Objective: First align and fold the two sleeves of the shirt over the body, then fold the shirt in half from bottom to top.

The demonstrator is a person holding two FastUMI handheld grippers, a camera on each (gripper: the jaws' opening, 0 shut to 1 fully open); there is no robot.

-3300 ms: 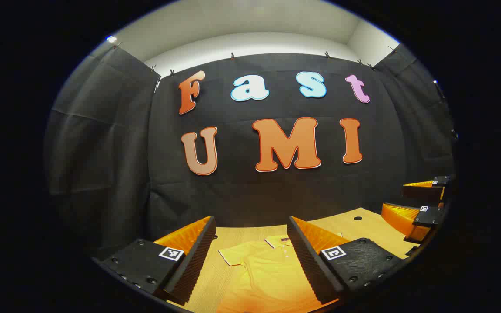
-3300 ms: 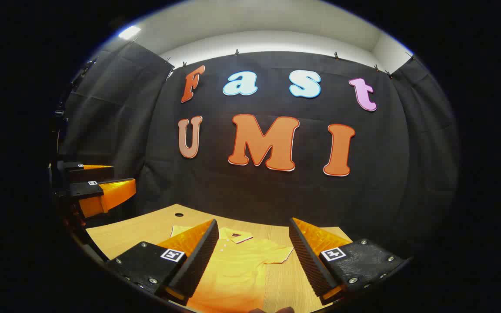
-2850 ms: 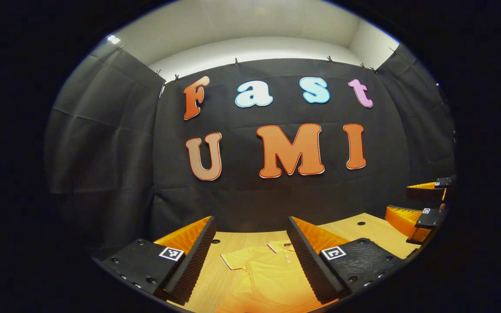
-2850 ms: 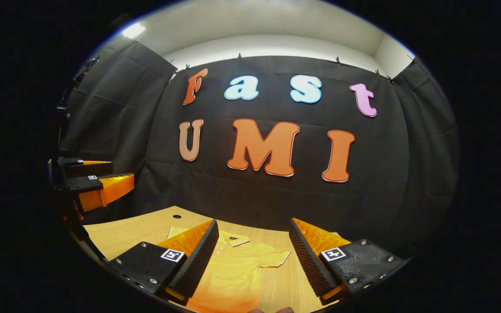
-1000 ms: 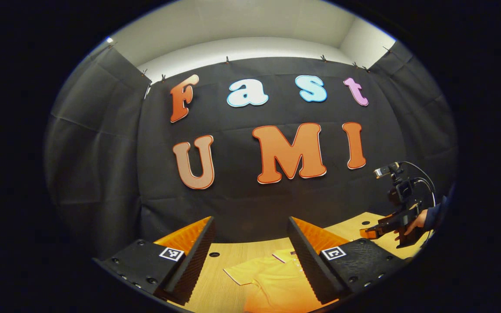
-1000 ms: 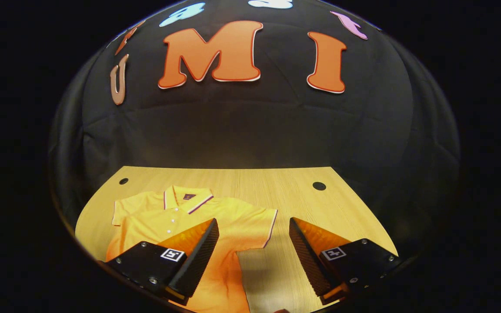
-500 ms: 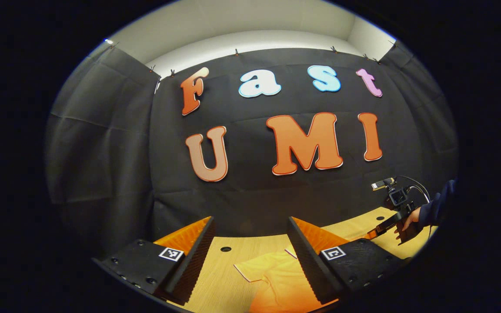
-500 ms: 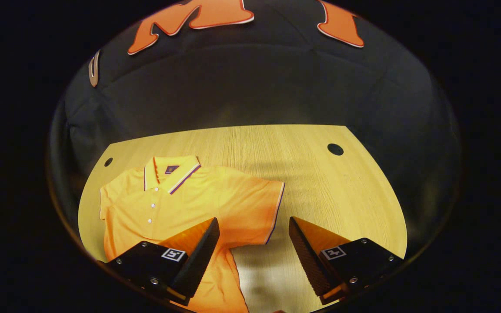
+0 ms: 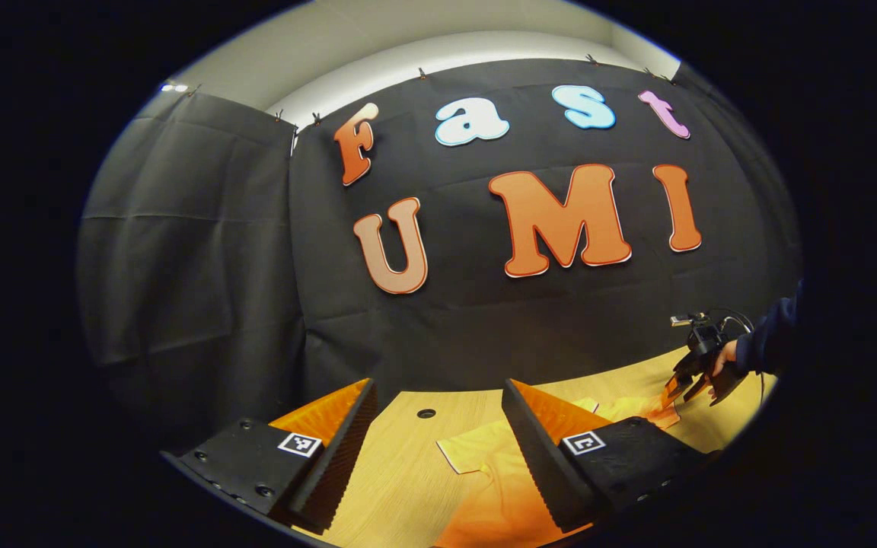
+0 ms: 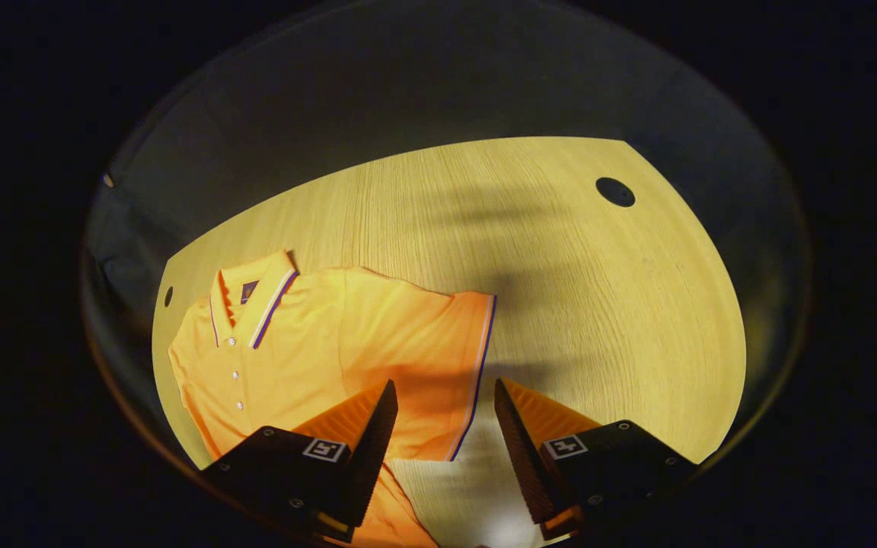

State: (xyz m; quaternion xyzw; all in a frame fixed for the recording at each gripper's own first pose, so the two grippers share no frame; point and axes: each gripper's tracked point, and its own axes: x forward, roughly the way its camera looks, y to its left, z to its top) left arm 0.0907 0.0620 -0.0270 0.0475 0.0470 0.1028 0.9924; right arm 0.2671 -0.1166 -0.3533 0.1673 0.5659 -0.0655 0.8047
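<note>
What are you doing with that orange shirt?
A person is about to fold the orange shirt, which lies flat on the wooden table. The right gripper is open, down over the edge of one sleeve. The left gripper is open too, above the other side. Nothing is folded yet.

Black cloth walls (image 9: pixel 202 251) enclosed a pale wooden table (image 10: pixel 560 289) with round holes (image 10: pixel 615 192); a white ceiling (image 9: pixel 408 30) glowed above.

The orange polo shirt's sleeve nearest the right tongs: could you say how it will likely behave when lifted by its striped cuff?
The orange polo shirt lies flat and thin on the pale wooden table, so its sleeve will probably droop limply. It looks light, so lifting the cuff may drag the shoulder along. The open right tongs should probably pinch well in.
</note>
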